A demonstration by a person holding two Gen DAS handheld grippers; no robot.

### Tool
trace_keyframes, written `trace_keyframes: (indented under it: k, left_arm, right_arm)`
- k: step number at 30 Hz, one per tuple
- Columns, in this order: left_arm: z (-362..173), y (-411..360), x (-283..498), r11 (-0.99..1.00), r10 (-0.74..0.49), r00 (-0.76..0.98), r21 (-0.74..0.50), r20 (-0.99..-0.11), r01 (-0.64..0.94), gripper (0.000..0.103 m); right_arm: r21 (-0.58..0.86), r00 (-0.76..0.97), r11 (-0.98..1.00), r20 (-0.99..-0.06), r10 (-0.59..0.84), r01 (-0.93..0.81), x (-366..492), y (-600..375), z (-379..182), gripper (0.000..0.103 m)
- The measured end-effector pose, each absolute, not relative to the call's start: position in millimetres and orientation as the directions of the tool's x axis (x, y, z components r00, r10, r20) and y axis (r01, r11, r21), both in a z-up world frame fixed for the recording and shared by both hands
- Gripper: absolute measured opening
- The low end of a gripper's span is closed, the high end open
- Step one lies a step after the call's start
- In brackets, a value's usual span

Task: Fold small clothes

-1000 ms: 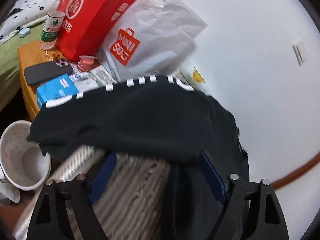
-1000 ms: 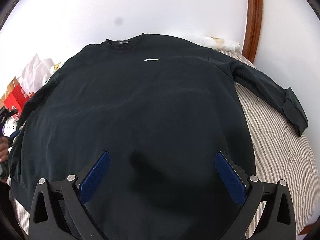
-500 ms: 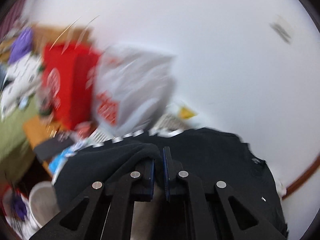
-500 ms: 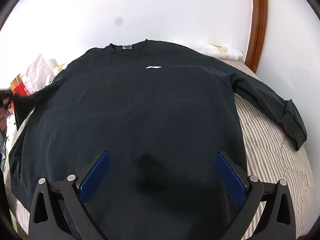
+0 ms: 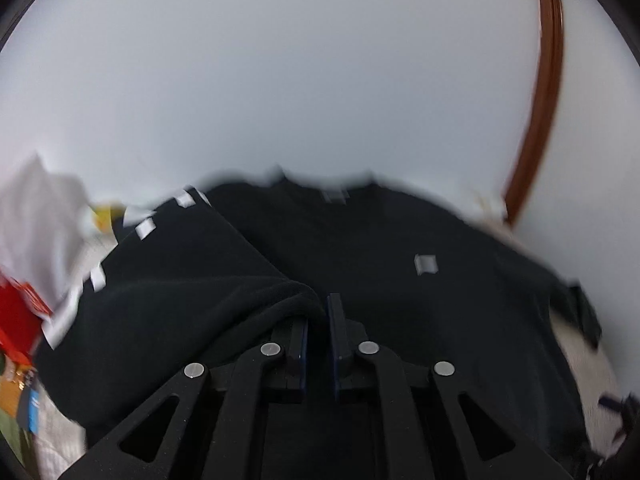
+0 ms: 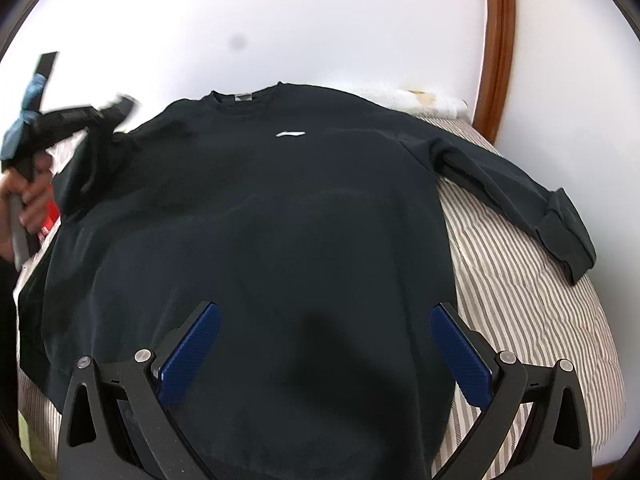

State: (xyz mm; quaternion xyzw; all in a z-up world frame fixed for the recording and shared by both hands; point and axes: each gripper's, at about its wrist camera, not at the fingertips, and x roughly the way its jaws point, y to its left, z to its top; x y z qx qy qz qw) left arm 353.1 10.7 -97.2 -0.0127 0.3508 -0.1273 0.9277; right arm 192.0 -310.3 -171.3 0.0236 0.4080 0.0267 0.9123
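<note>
A black long-sleeved sweatshirt (image 6: pixel 288 216) lies front up on a striped bed, collar toward the wall. Its right sleeve (image 6: pixel 520 204) stretches out to the right. My left gripper (image 5: pixel 318 312) is shut on the sweatshirt's left sleeve (image 5: pixel 180 280), which has white marks along it, and holds it lifted over the body. In the right wrist view the left gripper (image 6: pixel 116 110) shows at the far left with the sleeve hanging from it. My right gripper (image 6: pixel 324 320) is open and empty above the lower middle of the sweatshirt.
The striped bed cover (image 6: pixel 532 320) shows to the right of the sweatshirt. A white wall (image 6: pixel 320 20) stands behind, with a brown wooden frame (image 6: pixel 496 40) at the right. A white bag (image 5: pixel 36 216) and a red bag (image 5: pixel 16 312) lie at the left.
My left gripper closed on the left sleeve, lifted it and swung it right over the sweatshirt's body. The right gripper stayed open and nearly still.
</note>
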Motion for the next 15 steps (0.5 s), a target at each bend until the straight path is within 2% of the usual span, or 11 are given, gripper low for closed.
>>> trace_keyframes:
  k: [2, 4, 5, 6, 7, 8, 9, 11, 13, 15]
  left_arm:
    - [-115.6, 10.8, 353.8, 0.966, -0.253, 0.666, -0.139, -0.702, 0.219, 0.012]
    - [-121.5, 20.9, 349.2, 0.96, -0.279, 0.638, -0.184, -0.718, 0.213, 0.014]
    - [-119.8, 25.8, 342.7, 0.956, -0.294, 0.64, -0.209, -0.71, 0.207, 0.023]
    - [-117.7, 34.4, 333.6, 0.953, -0.304, 0.648, -0.229, -0.698, 0.2, 0.038]
    - [-116.3, 45.0, 326.4, 0.953, -0.303, 0.66, -0.241, -0.688, 0.186, 0.048]
    - [-114.7, 58.0, 317.0, 0.957, -0.284, 0.68, -0.239, -0.676, 0.162, 0.068]
    - [-115.1, 70.0, 308.3, 0.962, -0.262, 0.702, -0.233, -0.662, 0.14, 0.071]
    - [-116.6, 95.8, 291.0, 0.969, -0.228, 0.729, -0.223, -0.646, 0.105, 0.071]
    - [-122.4, 120.7, 284.2, 0.976, -0.176, 0.729, -0.212, -0.662, 0.044, 0.071]
    - [-129.6, 147.1, 278.9, 0.977, -0.129, 0.712, -0.211, -0.69, -0.027, 0.071]
  right_arm:
    - [0.052, 0.665, 0.998, -0.745, 0.061, -0.033, 189.7, -310.3, -170.9, 0.103]
    - [0.042, 0.668, 0.998, -0.742, 0.06, -0.043, 189.8, -307.8, -168.1, 0.103]
    - [0.04, 0.671, 0.998, -0.739, 0.063, -0.05, 190.2, -305.9, -166.0, 0.103]
    - [0.04, 0.675, 0.997, -0.734, 0.069, -0.058, 191.5, -302.7, -163.3, 0.103]
    - [0.045, 0.679, 0.996, -0.73, 0.082, -0.073, 195.0, -297.5, -159.9, 0.103]
    - [0.051, 0.68, 0.995, -0.726, 0.097, -0.087, 198.5, -292.7, -157.8, 0.103]
    - [0.055, 0.681, 0.993, -0.723, 0.113, -0.106, 203.5, -285.4, -155.2, 0.103]
    - [0.061, 0.682, 0.987, -0.717, 0.147, -0.149, 214.8, -267.4, -149.3, 0.101]
    - [0.058, 0.682, 0.979, -0.71, 0.176, -0.193, 225.1, -247.1, -143.4, 0.096]
    - [0.053, 0.672, 0.965, -0.707, 0.219, -0.258, 239.5, -219.5, -137.4, 0.084]
